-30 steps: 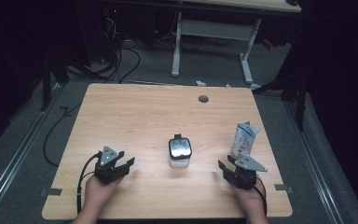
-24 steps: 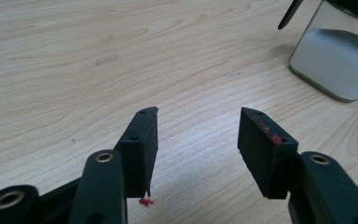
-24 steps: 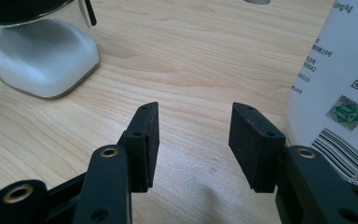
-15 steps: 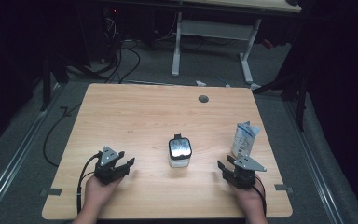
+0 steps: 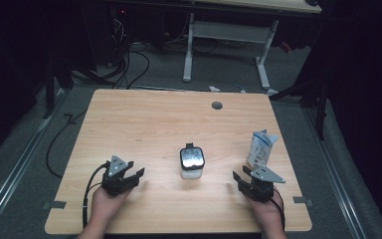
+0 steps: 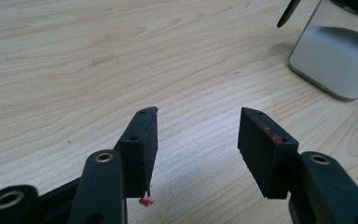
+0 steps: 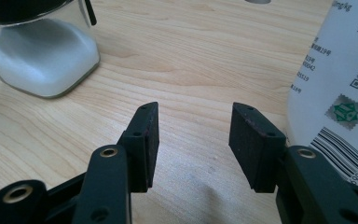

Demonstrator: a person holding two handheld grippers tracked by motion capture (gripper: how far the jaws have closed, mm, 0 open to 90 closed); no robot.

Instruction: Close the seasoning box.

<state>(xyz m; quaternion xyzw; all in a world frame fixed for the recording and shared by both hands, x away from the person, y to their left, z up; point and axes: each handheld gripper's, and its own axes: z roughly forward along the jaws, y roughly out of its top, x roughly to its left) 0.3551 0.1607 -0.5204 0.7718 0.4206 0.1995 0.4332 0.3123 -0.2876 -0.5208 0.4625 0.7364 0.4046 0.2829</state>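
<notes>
left gripper (image 5: 129,175) open, empty | right gripper (image 5: 242,178) open, empty | jar (image 5: 191,161) upright between | pouch (image 5: 260,147) upright beside right gripper

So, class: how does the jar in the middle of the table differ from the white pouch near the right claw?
The jar is squat, clear glass with white powder inside and a dark lid; the pouch is taller, opaque white with printed labels and a barcode. The jar stands mid-table; the pouch stands beside the right claw. Both stand upright, ungripped.
</notes>
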